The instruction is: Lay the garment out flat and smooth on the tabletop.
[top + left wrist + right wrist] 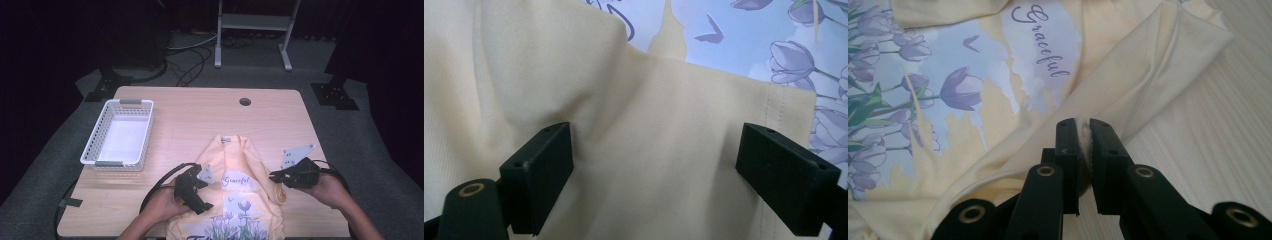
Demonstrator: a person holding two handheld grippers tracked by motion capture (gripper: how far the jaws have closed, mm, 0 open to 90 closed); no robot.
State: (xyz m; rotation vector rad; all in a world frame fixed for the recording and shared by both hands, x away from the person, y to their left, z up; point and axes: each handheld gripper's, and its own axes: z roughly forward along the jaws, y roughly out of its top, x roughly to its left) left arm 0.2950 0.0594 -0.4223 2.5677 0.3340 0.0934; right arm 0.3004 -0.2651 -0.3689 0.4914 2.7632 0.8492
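Your right gripper (1084,135) had its jaws pinched tight on a thin fold of the yellow shirt (235,185); a sliver of pale cloth showed between the pads, and the pads themselves hid how much cloth lay inside. Your left gripper (654,165) had its jaws spread wide, one on each side of a flat stretch of the shirt's yellow cloth, with nothing pressed between them. Whether the left pads (541,172) rested on the cloth or hung just above it was hard to make out.

From the high view, your left gripper sat at the shirt's left edge and your right gripper at its right edge, where the cloth was bunched up. Your hands covered the cloth beneath them, and the shirt's bottom hem ran off the lower edge of that view, so its full length could not be seen. Its sleeves were folded in and hard to pick out.

The shirt lay on the wooden table (200,115), near the edge closest to you. Its long axis ran from you toward the far side, collar pointing away from you, printed front facing up. The print showed purple tulips and the word "Graceful".

A white basket (92,145) stood to the left of the shirt, well apart from it.
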